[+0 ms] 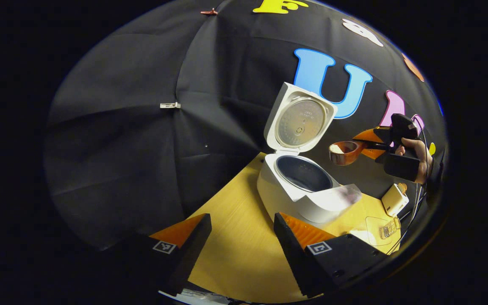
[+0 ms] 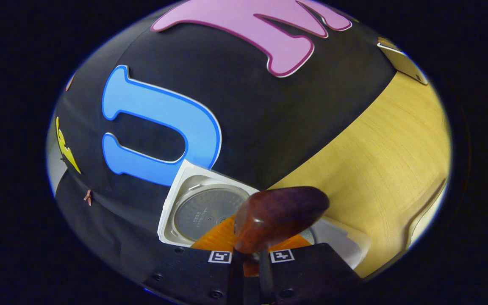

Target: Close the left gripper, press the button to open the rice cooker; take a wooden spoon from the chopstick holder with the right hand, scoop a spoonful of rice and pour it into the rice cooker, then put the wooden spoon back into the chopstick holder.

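The white rice cooker [image 1: 307, 199] stands on the wooden table with its lid [image 1: 301, 120] swung up and its dark inner pot [image 1: 302, 173] showing. My left gripper [image 1: 242, 231] is open, low over the table in front of the cooker, with nothing between its fingers. To the cooker's right a hand holds my right gripper [image 1: 375, 146], shut on the handle of a wooden spoon [image 1: 345, 151] whose bowl carries white rice, level with the lid's hinge and just right of the pot. In the right gripper view the right gripper [image 2: 250, 246] grips the spoon [image 2: 280, 216], with the lid [image 2: 203, 209] behind.
A cream-coloured box [image 1: 394, 199] stands on the table [image 1: 235, 250] right of the cooker, and it sits at the table's far end in the right gripper view [image 2: 403, 63]. A clear container [image 1: 379, 231] with white grains beside it lies nearer the table's edge.
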A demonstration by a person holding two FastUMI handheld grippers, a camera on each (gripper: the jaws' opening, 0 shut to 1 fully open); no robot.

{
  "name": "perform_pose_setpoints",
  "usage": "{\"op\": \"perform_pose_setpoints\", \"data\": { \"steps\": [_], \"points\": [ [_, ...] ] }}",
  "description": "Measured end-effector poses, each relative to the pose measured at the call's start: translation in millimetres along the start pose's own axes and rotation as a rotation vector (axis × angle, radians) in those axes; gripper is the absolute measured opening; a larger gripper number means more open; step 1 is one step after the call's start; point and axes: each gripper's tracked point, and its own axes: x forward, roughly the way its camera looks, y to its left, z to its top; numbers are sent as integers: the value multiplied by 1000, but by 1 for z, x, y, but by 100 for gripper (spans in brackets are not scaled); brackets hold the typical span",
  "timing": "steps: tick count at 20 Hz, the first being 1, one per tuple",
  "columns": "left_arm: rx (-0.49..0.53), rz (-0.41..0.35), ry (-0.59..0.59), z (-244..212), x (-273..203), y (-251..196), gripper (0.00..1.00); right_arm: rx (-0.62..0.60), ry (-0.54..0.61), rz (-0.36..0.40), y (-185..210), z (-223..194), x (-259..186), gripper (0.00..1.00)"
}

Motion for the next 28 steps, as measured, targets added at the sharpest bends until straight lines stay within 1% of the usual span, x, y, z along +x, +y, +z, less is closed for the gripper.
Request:
{"op": "perform_pose_setpoints", "data": {
  "steps": [2, 5, 11, 14, 17, 22, 25, 28],
  "points": [
    [-2, 0, 0, 1, 4, 1, 96, -87, 7, -13, -1, -11, 15, 18],
    [2, 3, 4, 0, 6, 3, 96, -244, -2, -10, 1, -23, 31, 18],
    [4, 0, 19, -6, 11, 2, 96, -531, -5, -18, -7, -49, 46, 18],
    [14, -4, 23, -9, 14, 2, 96, -729, -4, 5, -9, -62, 46, 18],
    [13, -10, 22, -13, 20, 0, 96, -883, 1, 39, -5, -76, 45, 18],
    [-11, -7, 4, -14, 26, 2, 96, -1084, 23, 93, -2, -95, 44, 18],
    [-41, 11, -7, -13, 27, 9, 96, -1153, 41, 118, 2, -105, 43, 18],
    [-39, 26, -23, -11, 22, 17, 96, -1199, 36, 149, 10, -110, 40, 18]
  ]
}}
